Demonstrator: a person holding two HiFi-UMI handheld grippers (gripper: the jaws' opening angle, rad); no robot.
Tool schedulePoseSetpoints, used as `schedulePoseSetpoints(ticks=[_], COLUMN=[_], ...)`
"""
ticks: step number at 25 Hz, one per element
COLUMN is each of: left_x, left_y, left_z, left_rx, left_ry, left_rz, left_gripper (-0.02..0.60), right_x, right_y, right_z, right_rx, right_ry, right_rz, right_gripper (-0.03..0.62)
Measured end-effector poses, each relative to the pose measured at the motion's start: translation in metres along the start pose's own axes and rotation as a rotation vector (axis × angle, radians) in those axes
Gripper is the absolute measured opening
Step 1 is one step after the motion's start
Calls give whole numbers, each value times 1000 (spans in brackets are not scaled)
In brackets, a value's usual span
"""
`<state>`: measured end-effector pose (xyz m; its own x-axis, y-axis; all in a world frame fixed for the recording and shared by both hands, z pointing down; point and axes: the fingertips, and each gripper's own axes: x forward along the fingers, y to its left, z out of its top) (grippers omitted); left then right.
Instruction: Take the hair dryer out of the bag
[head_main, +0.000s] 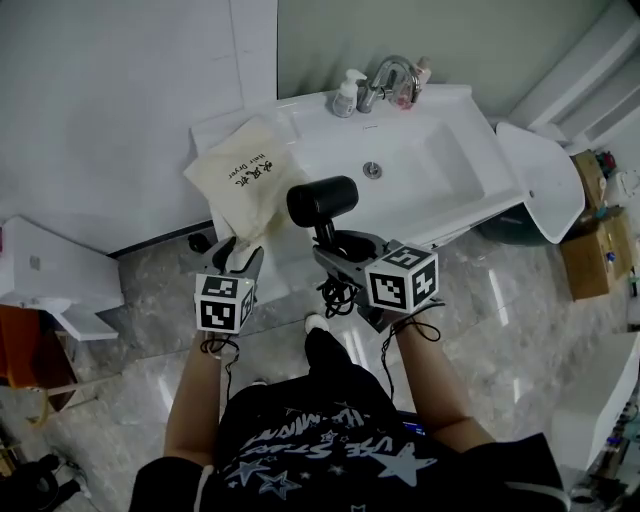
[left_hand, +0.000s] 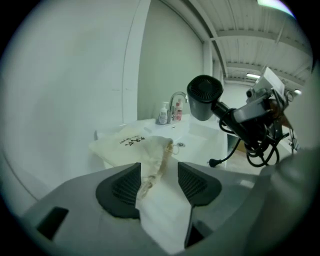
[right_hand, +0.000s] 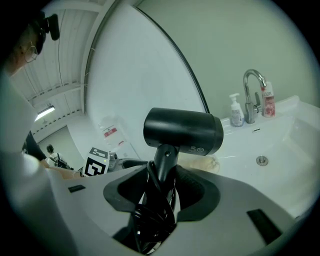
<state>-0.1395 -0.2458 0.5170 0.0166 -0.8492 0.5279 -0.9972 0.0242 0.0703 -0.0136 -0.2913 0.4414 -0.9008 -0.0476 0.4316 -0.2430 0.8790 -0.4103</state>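
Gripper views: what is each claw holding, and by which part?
Right claw grips the black hair dryer by its handle, cord bunched alongside. Left claw holds nothing: jaws apart, mouth of the cream cloth drawstring bag loose between them.

Free room and obstacles: the basin of the sink (head_main: 450, 170) is lying open and offering clear passage from the front, while the faucet (head_main: 385, 80) and bottles (head_main: 346, 97) are crowding its back rim. The bag (head_main: 245, 180) is covering the left ledge beside the wall (head_main: 120, 100), and the hair dryer (head_main: 323, 200), its cord (head_main: 340, 295) hanging below, is blocking the space over the front edge.
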Motion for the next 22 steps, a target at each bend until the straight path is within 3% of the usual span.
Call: schedulePoseSetpoints(ticks=[2,12,22], left_x=[-16,-102,-176], left_y=[-9,-40,-46], left_z=[6,6,-57], left_rx=[26,124,114], left_ry=[-55,-208,-185], left_rz=[-36,-161,-245], left_gripper=[259,261,235], right_x=[-8,-44,-68], right_y=[13,78,150], right_z=[-1,-32,-104], right_rx=[14,112,182], right_ry=[-47,-232,-287], right_rz=[-34,-157,-313], right_gripper=[176,178,178])
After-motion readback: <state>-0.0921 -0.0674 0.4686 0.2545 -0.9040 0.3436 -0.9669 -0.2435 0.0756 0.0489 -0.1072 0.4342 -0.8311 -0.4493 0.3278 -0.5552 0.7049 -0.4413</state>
